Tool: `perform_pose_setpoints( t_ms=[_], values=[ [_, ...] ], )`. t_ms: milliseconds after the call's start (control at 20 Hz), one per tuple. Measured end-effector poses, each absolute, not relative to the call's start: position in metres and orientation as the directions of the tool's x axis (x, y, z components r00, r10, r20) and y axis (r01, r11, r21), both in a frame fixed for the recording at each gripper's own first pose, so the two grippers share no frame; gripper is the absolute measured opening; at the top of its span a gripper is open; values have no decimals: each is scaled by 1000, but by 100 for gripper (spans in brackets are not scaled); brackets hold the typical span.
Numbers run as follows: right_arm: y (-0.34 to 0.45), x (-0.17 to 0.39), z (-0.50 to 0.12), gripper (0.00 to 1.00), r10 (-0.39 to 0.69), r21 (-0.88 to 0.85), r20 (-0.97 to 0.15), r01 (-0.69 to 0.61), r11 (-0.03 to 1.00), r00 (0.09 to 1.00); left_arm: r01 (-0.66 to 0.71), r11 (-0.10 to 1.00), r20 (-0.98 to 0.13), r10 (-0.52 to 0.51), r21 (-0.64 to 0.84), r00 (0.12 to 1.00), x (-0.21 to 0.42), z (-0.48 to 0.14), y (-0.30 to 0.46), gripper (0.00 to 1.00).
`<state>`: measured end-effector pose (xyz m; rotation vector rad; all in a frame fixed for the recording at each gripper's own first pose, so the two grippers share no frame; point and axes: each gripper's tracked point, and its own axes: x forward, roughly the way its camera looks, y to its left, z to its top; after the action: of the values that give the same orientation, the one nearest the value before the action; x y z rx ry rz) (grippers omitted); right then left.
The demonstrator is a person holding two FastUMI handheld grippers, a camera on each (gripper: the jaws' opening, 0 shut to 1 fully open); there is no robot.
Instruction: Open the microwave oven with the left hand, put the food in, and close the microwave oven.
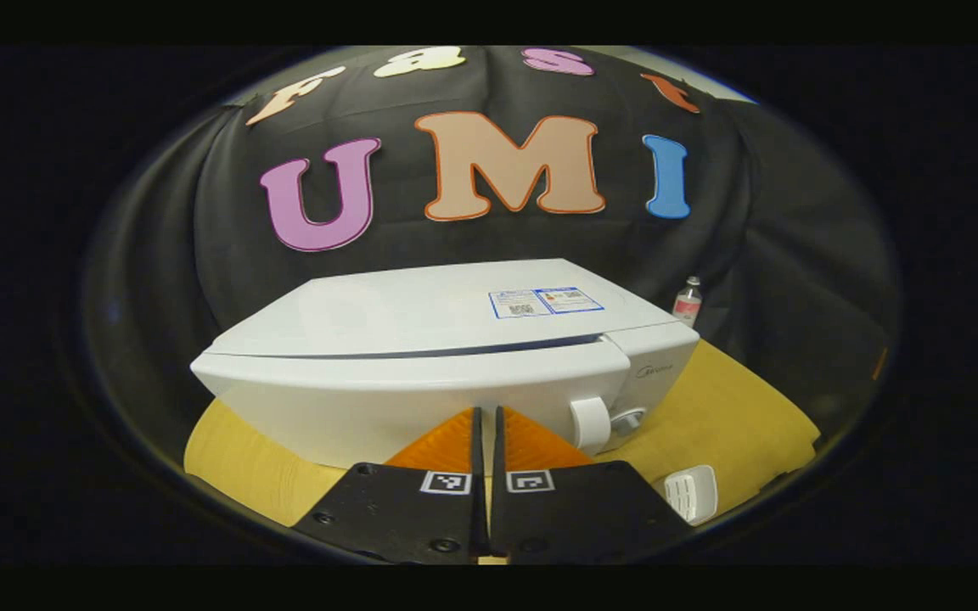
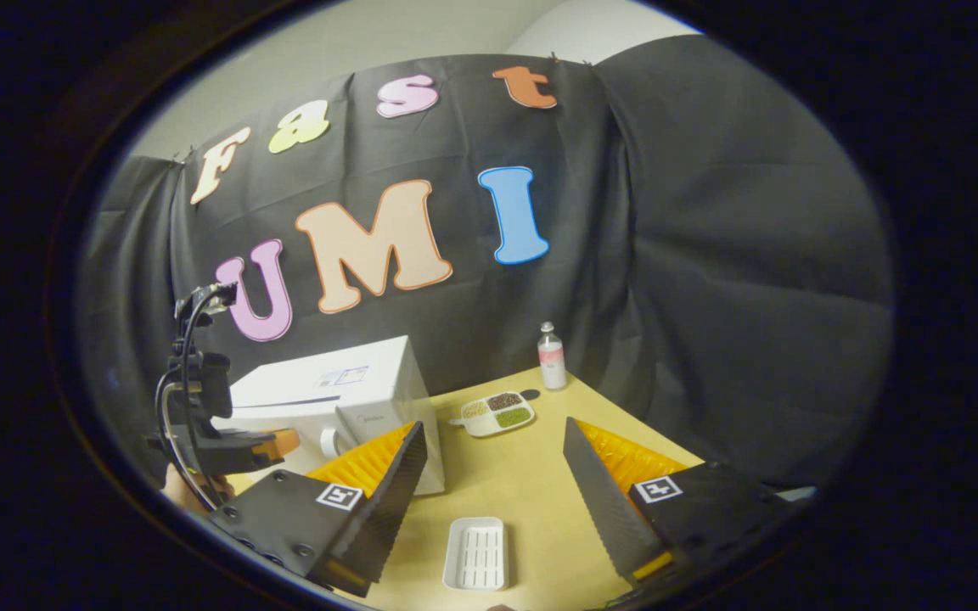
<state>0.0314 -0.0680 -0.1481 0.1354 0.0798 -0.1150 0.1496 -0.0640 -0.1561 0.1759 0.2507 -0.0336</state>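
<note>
The white microwave (image 1: 421, 339) stands on the yellow table with its door closed, two knobs (image 1: 592, 423) on its right front. My left gripper (image 1: 486, 411) is shut with nothing between its fingers, pointing at the lower front of the door just left of the knobs. In the right gripper view the microwave (image 2: 370, 382) is at the left, with the left gripper (image 2: 234, 445) and the hand holding it in front of it. A white divided plate of food (image 2: 497, 412) lies on the table to the right of the microwave. My right gripper (image 2: 491, 423) hovers open over the table, holding nothing.
A small empty white ridged tray (image 2: 476, 553) lies near the table's front edge, also seen as the tray (image 1: 691, 492) at the lower right. A small bottle (image 2: 550, 356) stands at the back by the black cloth wall. Bare yellow table (image 2: 531, 492) lies between my right fingers.
</note>
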Motion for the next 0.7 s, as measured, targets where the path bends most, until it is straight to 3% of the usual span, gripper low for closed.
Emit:
perform_pose_setpoints(
  t_ms=[700],
  values=[
    [-50,40,-156,91,-51,94,-115,62,994,992,34,991,-212,-5,132,977,153,-150,-62,2]
  ],
)
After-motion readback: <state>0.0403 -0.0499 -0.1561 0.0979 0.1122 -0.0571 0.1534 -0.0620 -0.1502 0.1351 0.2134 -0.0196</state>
